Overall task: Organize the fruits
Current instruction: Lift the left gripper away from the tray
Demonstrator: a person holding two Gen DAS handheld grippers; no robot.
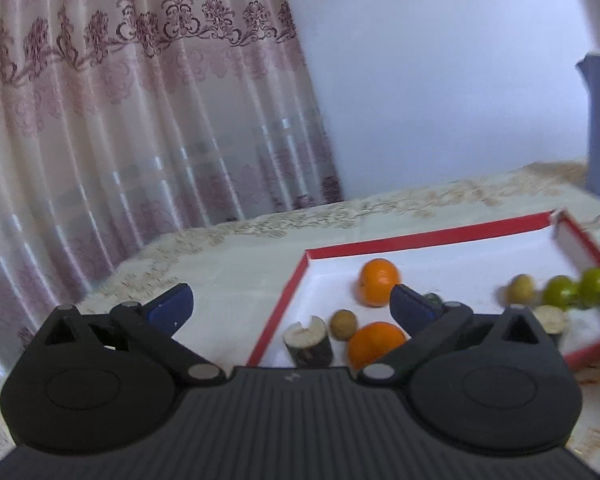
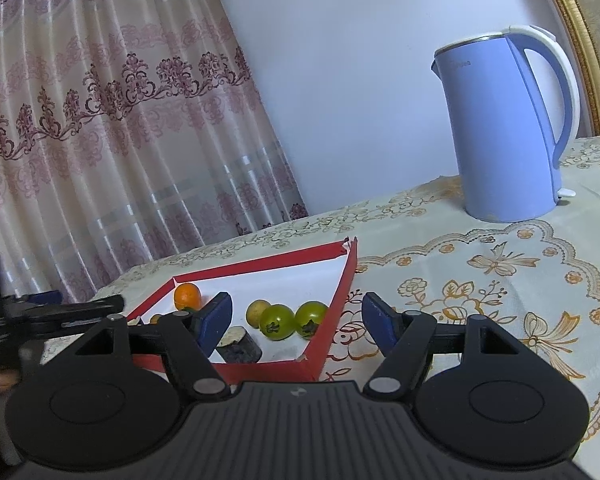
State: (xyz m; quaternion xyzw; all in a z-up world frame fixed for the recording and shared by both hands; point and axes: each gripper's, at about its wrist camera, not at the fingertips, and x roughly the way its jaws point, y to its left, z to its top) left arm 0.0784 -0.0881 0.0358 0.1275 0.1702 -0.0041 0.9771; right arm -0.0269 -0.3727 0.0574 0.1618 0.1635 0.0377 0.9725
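A red-rimmed tray [image 1: 278, 312] with a white floor sits on a lace-patterned desk [image 2: 500, 280], holding the fruit being sorted. In the left wrist view, the left hand-held gripper [image 1: 290, 306] stands with its jaws spread wide and nothing between its blue pads; its left pad is over the desk, its right pad over the tray. At center right of that frame lie two oranges [image 1: 378, 282], a small brown fruit [image 1: 343, 324] and a cut stub of dark stalk [image 1: 308, 340]; green fruits [image 1: 560, 290] cluster by the tray's right wall.

In the right wrist view, the right hand-held gripper [image 2: 296, 322] is partly open and empty, straddling the tray's right rim above two green tomatoes [image 2: 277, 321]. A blue kettle [image 2: 500, 128] stands on the desk at upper right, well apart from the tray.
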